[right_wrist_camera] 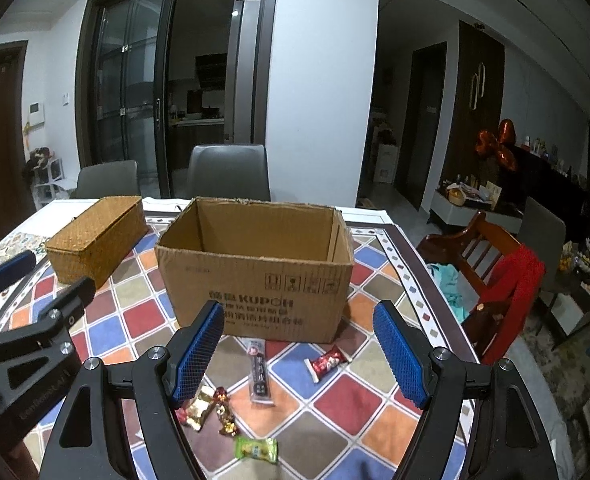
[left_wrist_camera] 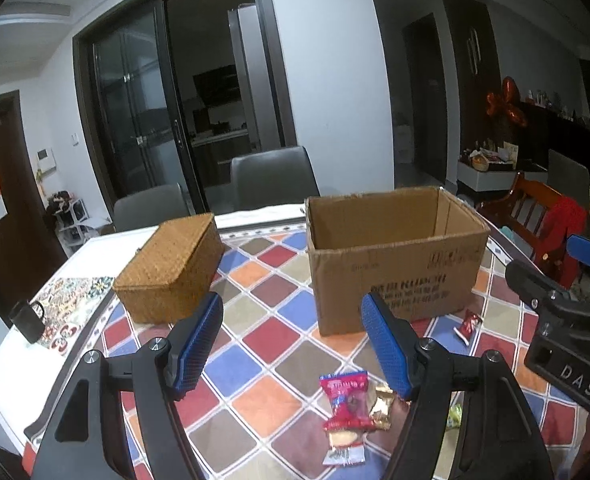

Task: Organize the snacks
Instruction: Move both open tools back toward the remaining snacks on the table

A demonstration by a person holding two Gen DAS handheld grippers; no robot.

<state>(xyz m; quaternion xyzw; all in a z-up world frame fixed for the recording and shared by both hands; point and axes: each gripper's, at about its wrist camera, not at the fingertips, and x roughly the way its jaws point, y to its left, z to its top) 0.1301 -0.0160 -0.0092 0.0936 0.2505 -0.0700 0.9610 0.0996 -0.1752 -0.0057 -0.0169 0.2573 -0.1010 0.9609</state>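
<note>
1. The left wrist view is looking forward and down over the table (left_wrist_camera: 255, 336) from close above.
2. The right wrist view is facing likewise; both are sharing the box (right_wrist_camera: 255, 280) and basket (left_wrist_camera: 171, 268).

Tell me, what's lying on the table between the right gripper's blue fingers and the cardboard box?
In the right wrist view, two snacks lie there: a long dark snack bar and a small red wrapped candy, both on the tablecloth before the cardboard box.
</note>
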